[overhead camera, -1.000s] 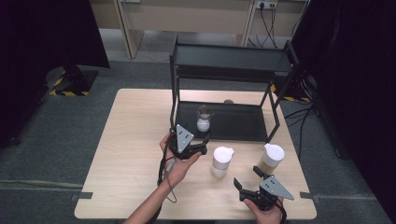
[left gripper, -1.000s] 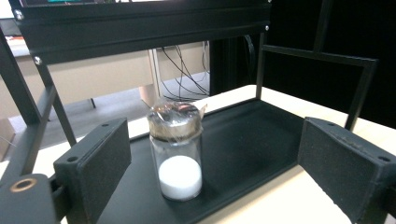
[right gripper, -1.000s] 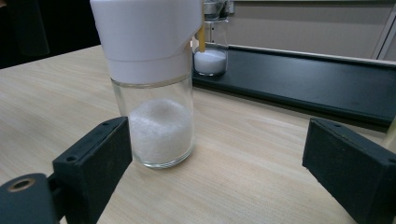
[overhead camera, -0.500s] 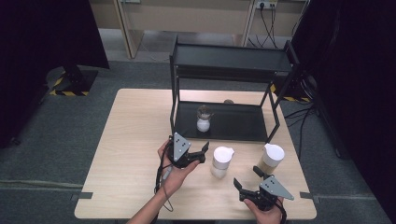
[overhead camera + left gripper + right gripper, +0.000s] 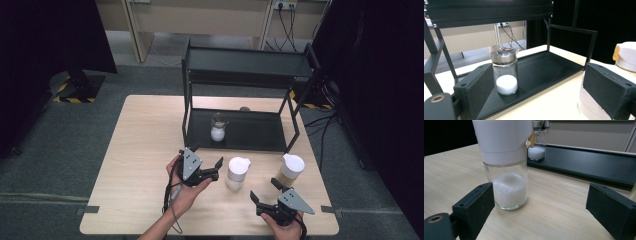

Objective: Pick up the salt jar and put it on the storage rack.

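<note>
The jar (image 5: 505, 165) is clear glass with a white cap and white grains inside. It stands on the table (image 5: 145, 145) just ahead of the right gripper (image 5: 536, 212), left of the middle; both grippers, with the left gripper (image 5: 534, 92), are wide and hold nothing.

Right gripper (image 5: 537, 212) jaws spread wide, nothing between the pads, low over the light wooden table (image 5: 564, 207). Glass jar with white lid (image 5: 505, 167), part-filled with white granules, stands upright just beyond the left jaw. Farther off, a small clear jar (image 5: 537, 147) holding white powder sits on the black shelf tray (image 5: 594, 167).
</note>
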Demonstrator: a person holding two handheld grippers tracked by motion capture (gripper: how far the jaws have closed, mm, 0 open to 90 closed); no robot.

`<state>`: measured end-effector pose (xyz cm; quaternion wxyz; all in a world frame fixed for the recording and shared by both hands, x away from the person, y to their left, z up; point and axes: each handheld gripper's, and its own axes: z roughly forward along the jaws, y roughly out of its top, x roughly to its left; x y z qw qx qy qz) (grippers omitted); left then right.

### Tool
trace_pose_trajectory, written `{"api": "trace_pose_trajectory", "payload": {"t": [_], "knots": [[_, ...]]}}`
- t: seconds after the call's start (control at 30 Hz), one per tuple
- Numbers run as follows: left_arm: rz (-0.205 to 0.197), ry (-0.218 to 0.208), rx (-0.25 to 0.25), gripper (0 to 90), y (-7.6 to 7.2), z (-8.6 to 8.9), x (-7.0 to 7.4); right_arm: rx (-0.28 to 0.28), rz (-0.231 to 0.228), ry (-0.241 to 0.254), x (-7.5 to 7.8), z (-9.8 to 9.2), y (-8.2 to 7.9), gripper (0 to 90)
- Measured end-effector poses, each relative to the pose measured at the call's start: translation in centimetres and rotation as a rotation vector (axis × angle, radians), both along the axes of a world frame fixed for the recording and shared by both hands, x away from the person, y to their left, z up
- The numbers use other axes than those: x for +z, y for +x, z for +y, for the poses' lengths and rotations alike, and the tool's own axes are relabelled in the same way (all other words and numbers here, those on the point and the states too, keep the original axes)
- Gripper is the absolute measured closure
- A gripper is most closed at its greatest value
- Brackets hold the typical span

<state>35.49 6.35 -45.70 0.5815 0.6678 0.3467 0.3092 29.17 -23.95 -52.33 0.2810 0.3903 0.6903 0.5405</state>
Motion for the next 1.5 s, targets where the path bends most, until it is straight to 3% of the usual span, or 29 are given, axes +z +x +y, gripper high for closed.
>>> {"api": "trace_pose_trajectory", "payload": {"t": [0.23,0.57,0.9,1.1,1.5], "knots": [[-0.002,0.001,-0.006,9.6,-0.9,0.2,-0.4,-0.001,-0.001,0.000,0.0,0.0,0.0,8.4],[0.035,-0.027,-0.026,9.4,-2.1,1.1,-1.1,-0.002,-0.001,-0.001,0.0,0.0,0.0,8.4],[0.035,-0.027,-0.030,9.3,-3.3,2.0,-2.4,-0.003,-0.001,-0.003,0.0,0.0,0.0,8.4],[0.059,-0.047,-0.040,9.2,-3.7,2.2,-3.0,-0.004,-0.001,-0.001,0.0,0.0,0.0,8.4],[0.065,-0.056,-0.032,8.9,-4.2,2.7,-4.8,-0.004,0.000,-0.002,0.0,0.0,0.0,8.4]]}}
